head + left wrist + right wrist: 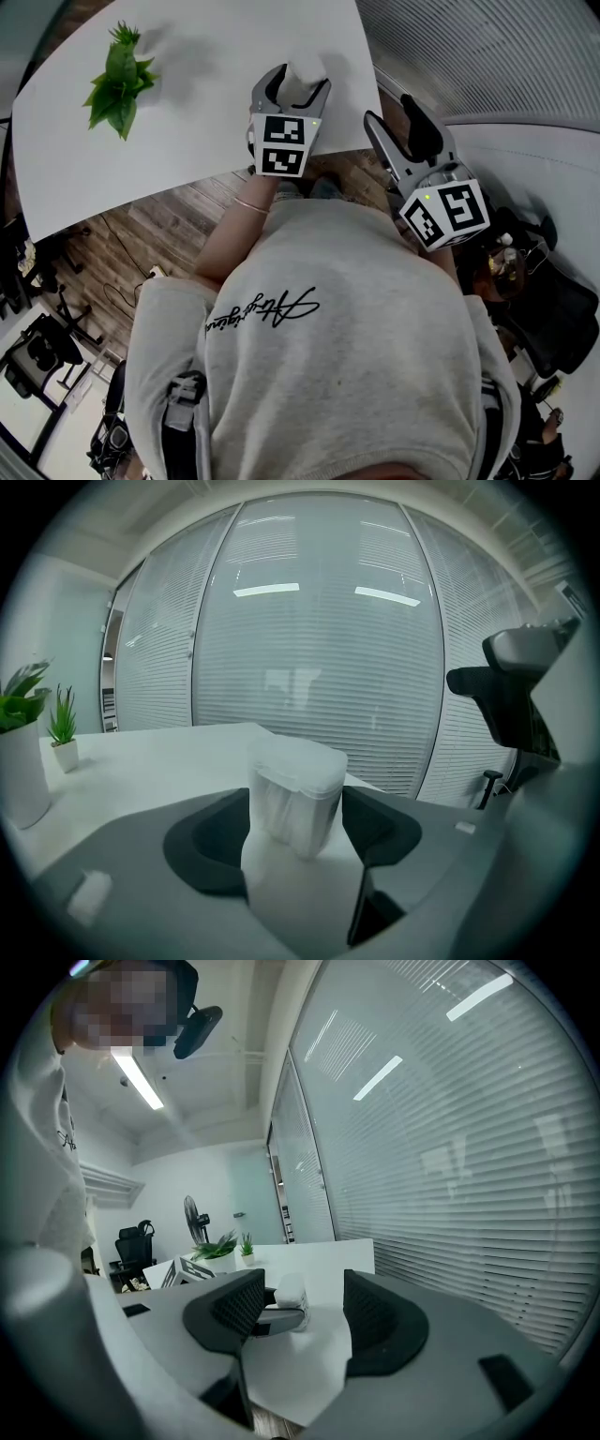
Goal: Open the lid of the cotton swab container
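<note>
White table, right edge and near edge meeting at a corner right by the person. Cotton swab container stands near that corner, just inside the right edge and a bit back from the near edge. In the left gripper view the container is a whitish tub with the lid on, leaning slightly.

Left gripper reaches in over the near edge. Its jaws are clamped on the container, one pad on each side wall below the lid.

Right gripper is off the table, just past the corner and over the wood floor. Its jaws are apart with nothing between them. The right gripper view looks across the corner at the container, which is well apart from the pads.

Room to move: the tabletop is bare from the container leftward to a potted plant near the far left side. Behind the container, table runs on to the far edge, with a blinds-covered glass wall beyond. On the right, a second white table and a dark office chair stand close to the right gripper. Floor gap between the two tables is narrow.
</note>
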Motion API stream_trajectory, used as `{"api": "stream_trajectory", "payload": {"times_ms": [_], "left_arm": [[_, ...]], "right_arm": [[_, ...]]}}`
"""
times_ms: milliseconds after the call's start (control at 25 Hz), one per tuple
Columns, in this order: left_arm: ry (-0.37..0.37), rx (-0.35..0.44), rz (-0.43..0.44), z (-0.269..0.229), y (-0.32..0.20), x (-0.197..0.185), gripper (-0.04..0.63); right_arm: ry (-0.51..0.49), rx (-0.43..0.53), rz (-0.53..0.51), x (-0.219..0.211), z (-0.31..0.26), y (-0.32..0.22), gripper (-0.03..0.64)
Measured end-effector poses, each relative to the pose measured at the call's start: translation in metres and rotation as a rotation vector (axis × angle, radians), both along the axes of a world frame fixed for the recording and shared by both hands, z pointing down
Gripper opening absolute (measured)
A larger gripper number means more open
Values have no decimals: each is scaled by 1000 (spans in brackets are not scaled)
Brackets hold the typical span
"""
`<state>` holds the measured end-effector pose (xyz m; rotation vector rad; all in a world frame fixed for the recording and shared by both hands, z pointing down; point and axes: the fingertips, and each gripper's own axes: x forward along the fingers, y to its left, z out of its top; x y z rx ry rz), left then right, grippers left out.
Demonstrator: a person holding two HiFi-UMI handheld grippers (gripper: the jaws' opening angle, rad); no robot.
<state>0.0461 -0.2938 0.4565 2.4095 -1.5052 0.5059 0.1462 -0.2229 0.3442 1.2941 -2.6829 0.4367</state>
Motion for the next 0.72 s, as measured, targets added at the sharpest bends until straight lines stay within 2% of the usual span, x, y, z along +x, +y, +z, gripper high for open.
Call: {"api": "stream_trajectory", "payload": {"times_ms": [200,520,720], "left_arm": [[12,21,-25,-4,-1,-12,249],[19,40,-71,-10,-10,-35,250],[-11,21,-63,-6,-22,-32,259]], "right_arm": [[1,-2,-2,-6,0,-3,244],[2,-5,-6,-13,-1,-7,242],[5,-12,-9,-20,2,-8,241]]}}
